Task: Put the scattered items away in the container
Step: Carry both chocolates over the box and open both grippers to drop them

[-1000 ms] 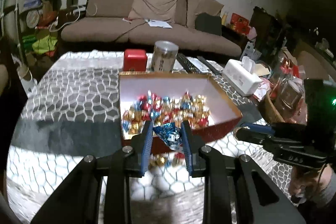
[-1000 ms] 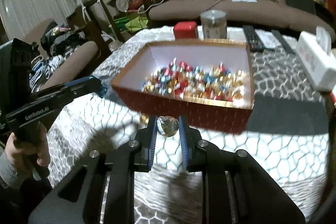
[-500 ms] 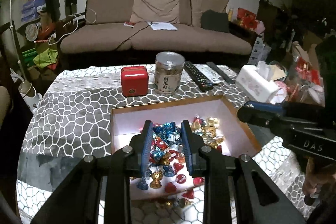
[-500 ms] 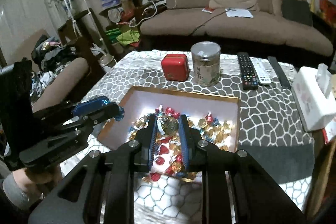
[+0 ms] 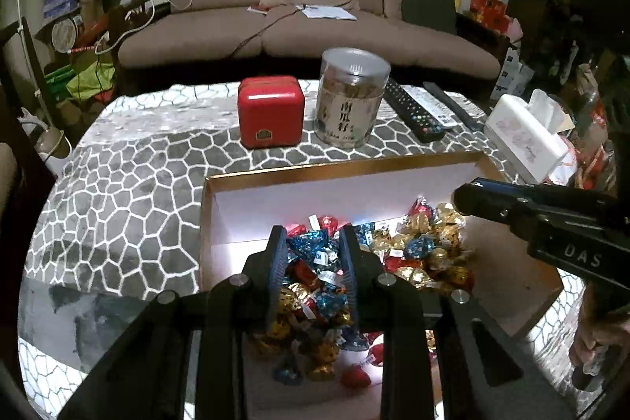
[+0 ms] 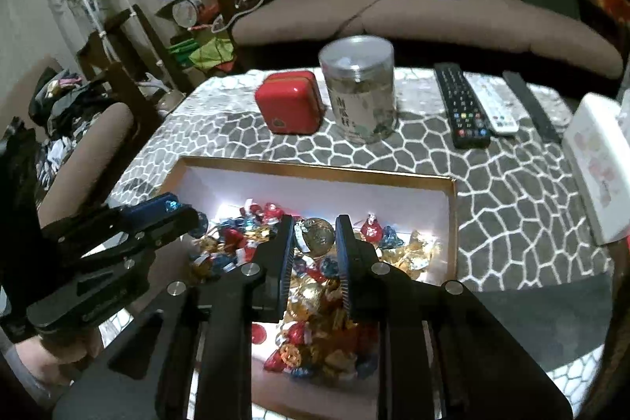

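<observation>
An open box with a gold rim [image 5: 342, 169] and white inside holds a heap of foil-wrapped candies [image 5: 425, 254]. My left gripper [image 5: 312, 241] hangs over the box's left half, shut on a blue-wrapped candy [image 5: 309, 251]. In the right wrist view my right gripper [image 6: 314, 229] is over the same box [image 6: 315, 171], shut on a round gold-wrapped candy [image 6: 318, 238]. Each view shows the other gripper from the side: the right one [image 5: 460, 200] at the box's right, the left one [image 6: 175, 209] at its left with blue foil at its tip.
Beyond the box on the patterned tablecloth [image 5: 130, 184] stand a red tin [image 5: 271, 117] and a clear jar [image 5: 350, 101]. Remotes [image 5: 413, 109] and a white tissue box [image 5: 527, 140] lie to the right. A brown sofa [image 5: 307, 26] sits behind the table.
Both grippers have moved forward from in front of the box's near wall to above its inside, each still holding its candy. The box now fills the lower part of both views.
</observation>
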A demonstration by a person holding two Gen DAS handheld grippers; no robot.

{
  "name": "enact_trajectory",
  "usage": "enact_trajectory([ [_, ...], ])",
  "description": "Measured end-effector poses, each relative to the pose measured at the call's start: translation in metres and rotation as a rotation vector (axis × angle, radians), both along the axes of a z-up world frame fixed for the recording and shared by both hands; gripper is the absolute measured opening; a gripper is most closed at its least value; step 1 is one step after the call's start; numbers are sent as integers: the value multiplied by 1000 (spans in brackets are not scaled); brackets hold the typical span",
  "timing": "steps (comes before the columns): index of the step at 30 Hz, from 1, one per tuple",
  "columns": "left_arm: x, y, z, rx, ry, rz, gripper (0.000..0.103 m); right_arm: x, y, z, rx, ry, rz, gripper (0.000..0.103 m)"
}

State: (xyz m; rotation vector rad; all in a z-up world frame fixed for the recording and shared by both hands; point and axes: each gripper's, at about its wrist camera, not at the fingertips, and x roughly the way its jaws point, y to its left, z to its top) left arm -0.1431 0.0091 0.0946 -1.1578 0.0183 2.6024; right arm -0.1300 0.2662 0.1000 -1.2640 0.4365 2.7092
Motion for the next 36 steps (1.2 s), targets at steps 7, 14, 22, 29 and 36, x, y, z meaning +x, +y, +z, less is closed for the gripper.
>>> enact_trajectory([
  [7,-6,5,-13,-3,-23,-10,27,-13,5,-23,-25,-42,-17,20],
  [14,-6,5,-14,10,-30,-15,27,-10,13,-29,-76,-36,-41,26],
  [22,-10,4,-11,10,-46,5,28,-1,13,-14,-75,-2,-44,29],
  [29,-14,4,-8,26,-53,22,28,6,8,-16,-57,-12,-26,29],
  [36,-19,5,-2,31,-41,42,53,10,10,-18,-62,-10,-27,29],
])
